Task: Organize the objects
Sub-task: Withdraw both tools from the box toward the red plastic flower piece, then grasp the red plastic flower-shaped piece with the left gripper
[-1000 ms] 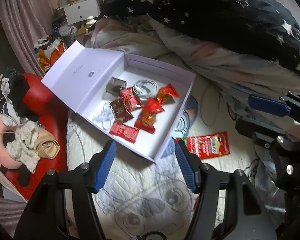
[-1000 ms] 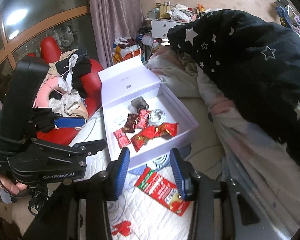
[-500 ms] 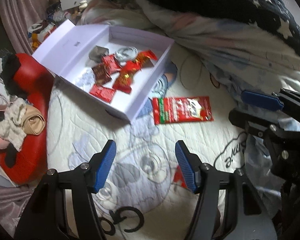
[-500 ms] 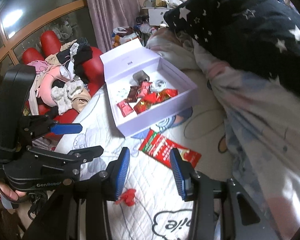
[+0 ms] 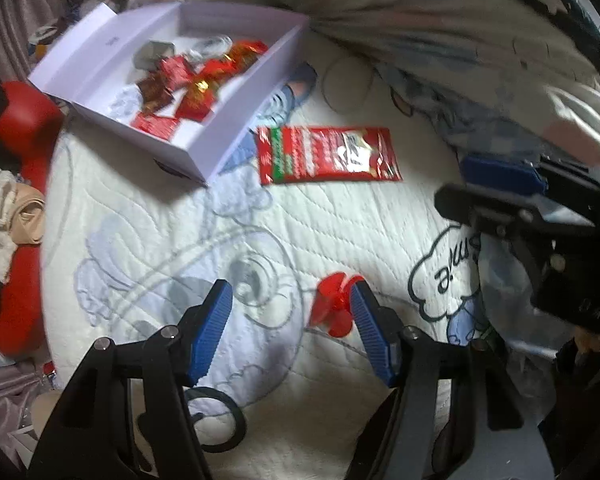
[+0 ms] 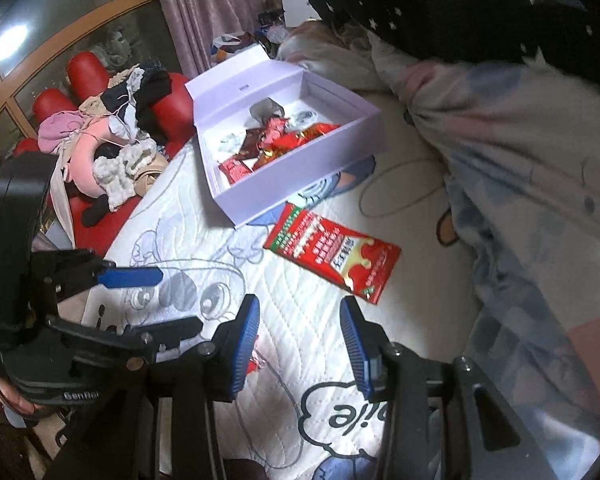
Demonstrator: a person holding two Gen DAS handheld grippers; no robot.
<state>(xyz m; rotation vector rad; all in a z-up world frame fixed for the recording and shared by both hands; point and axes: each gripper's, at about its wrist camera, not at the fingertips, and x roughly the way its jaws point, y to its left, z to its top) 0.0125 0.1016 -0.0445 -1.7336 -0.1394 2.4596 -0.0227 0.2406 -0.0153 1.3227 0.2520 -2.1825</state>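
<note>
My left gripper spread above the quilt; small red piece touching its right finger's outer tip; my right gripper spread, nothing between; red packet flat ahead, just beside the white box with wrappers inside; bare quilt between.

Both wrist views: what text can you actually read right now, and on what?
"GenRob": partly hidden lettering on the left gripper's black body.
"bie": end of a longer word stitched on the quilt; the rest is hidden.
Red packet: printed characters, too blurred to read.
Box lid: small mark, too small to read.
</note>
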